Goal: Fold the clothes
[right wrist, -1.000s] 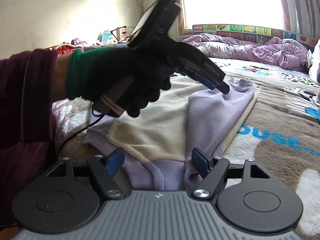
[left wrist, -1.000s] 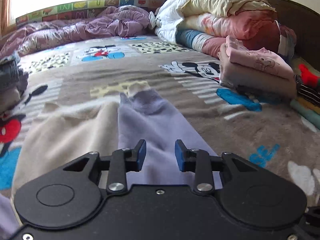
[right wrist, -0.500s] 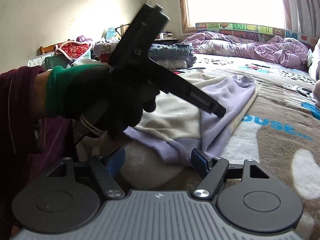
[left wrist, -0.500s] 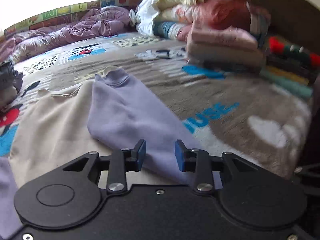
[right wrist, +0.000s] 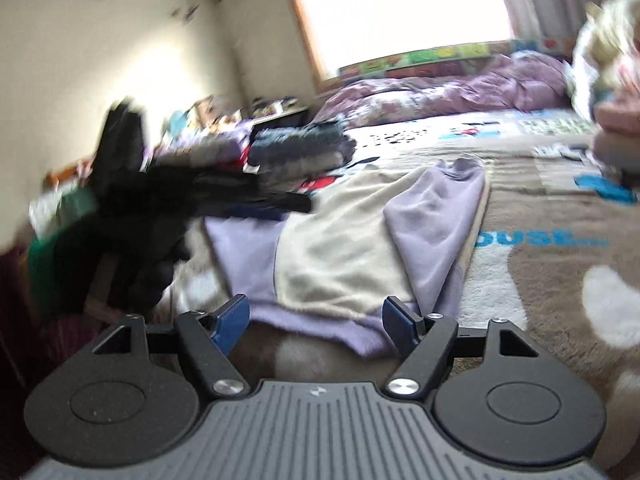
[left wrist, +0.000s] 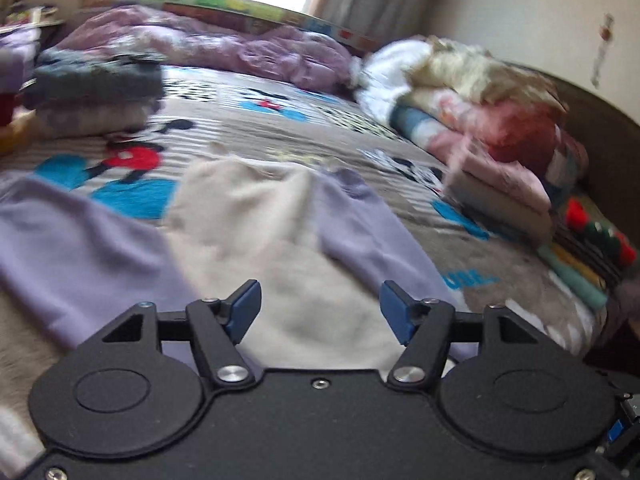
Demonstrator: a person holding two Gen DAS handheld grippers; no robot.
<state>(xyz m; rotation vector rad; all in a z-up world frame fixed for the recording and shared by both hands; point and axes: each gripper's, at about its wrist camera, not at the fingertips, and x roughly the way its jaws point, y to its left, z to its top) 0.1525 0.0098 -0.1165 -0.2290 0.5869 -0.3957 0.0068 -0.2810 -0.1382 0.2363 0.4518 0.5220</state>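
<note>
Cream-and-lilac sweater (left wrist: 288,248) flat on bed (left wrist: 500,264), right sleeve (right wrist: 436,232) folded inward, other sleeve (left wrist: 80,248) still spread. Left gripper (left wrist: 320,308) jaws just opening, nothing between them; right gripper (right wrist: 316,320) jaws apart, empty, above hem.

Bed (left wrist: 280,136) w/ cartoon-print blanket, carrying:
- cream & lilac sweatshirt (left wrist: 280,240), lying flat at near edge, one sleeve folded in, other spreading out
- folded clothes stack (left wrist: 92,92), sitting far left
- purple duvet (left wrist: 240,48), bunching along window side
- bedding pile (left wrist: 480,108) & folded pink items (left wrist: 500,192), resting right
</note>
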